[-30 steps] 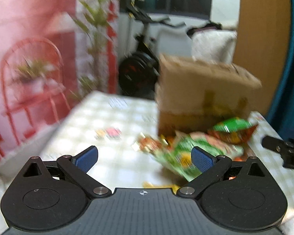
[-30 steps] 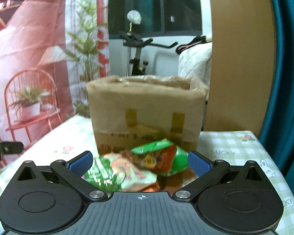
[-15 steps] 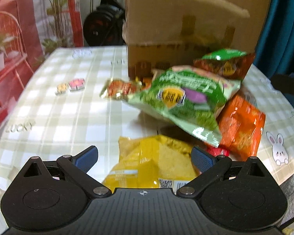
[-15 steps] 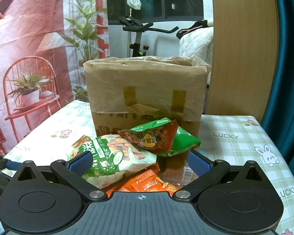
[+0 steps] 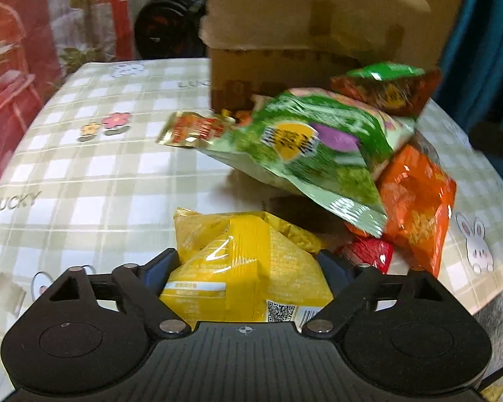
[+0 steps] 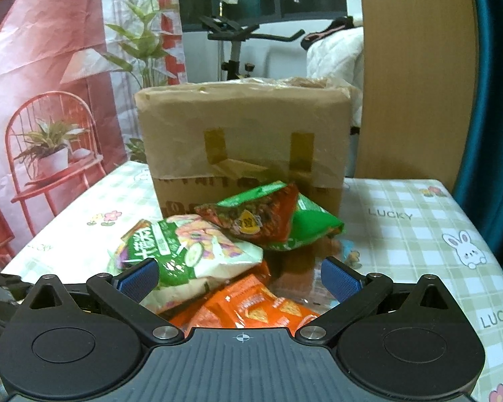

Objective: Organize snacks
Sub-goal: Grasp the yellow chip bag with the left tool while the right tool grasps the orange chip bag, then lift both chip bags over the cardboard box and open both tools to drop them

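Observation:
A pile of snack bags lies on the checked tablecloth (image 5: 84, 167) in front of a cardboard box (image 5: 285, 26). The yellow snack bag (image 5: 238, 234) sits nearest, and my left gripper (image 5: 248, 261) has it between its closing jaws; both fingers press its sides and the foil puckers into a ridge. Behind it lie a green bag (image 5: 312, 144), an orange bag (image 5: 415, 201), a red-and-green bag (image 5: 385, 87), a small gold-edged packet (image 5: 194, 127) and a small red packet (image 5: 369, 251). My right gripper (image 6: 239, 281) hangs open above the orange bag (image 6: 251, 308), with the green bag (image 6: 184, 251) by its left pad.
The box (image 6: 241, 124) stands upright at the back of the table, its top open and taped flaps raised. A wooden panel (image 6: 415, 83) and a teal curtain stand at the right. The table's edge drops off at the right (image 5: 486, 294). An exercise bike stands behind.
My left gripper dropped toward the table, and its jaws then narrowed onto the yellow bag, which bulged upward. My right gripper sank slightly over the pile.

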{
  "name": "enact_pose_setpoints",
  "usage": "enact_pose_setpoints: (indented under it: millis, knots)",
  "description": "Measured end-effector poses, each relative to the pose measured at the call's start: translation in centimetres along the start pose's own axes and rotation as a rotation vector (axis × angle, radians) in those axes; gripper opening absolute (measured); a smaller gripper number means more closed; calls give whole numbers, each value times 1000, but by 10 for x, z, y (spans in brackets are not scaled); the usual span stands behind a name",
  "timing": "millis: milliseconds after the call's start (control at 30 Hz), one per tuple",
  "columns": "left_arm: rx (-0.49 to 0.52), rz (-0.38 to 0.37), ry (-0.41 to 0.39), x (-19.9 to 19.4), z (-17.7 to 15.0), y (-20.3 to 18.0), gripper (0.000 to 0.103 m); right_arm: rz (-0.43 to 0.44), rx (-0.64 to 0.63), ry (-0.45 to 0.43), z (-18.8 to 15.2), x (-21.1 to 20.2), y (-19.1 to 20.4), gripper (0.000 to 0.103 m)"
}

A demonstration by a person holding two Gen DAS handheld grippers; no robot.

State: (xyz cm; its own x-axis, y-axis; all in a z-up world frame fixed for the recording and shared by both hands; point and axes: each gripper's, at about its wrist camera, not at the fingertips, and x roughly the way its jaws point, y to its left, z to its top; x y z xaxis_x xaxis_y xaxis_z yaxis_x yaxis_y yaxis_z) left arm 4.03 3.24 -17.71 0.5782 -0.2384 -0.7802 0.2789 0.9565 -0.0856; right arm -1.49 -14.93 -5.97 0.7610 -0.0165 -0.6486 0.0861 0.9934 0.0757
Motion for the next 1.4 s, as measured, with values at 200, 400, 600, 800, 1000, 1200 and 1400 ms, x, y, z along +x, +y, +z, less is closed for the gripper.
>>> enact_pose_setpoints:
  millis: [200, 400, 600, 800, 1000, 1200, 1400]
  knots:
    - [-105, 21, -93, -32, 7, 19, 87, 25, -211, 68, -6, 24, -1, 102]
    - [-149, 70, -178, -54, 16, 26, 87, 93, -448, 188, -18, 63, 9, 102]
    - [-148, 92, -206, -59, 23, 23, 88, 149, -394, 283, -26, 92, 4, 98]
    - [-143, 105, -236, -65, 24, 22, 88, 164, -355, 246, -32, 81, -5, 84]
    - [-135, 105, -274, -72, 29, 15, 88, 156, -264, 229, -32, 54, -26, 62]
    - [-112, 90, -293, -73, 35, 7, 88, 128, -135, 182, -34, 23, -48, 61]
    - [-104, 74, -325, -75, 39, 0, 88, 20, -21, 117, -34, 1, -76, 61]
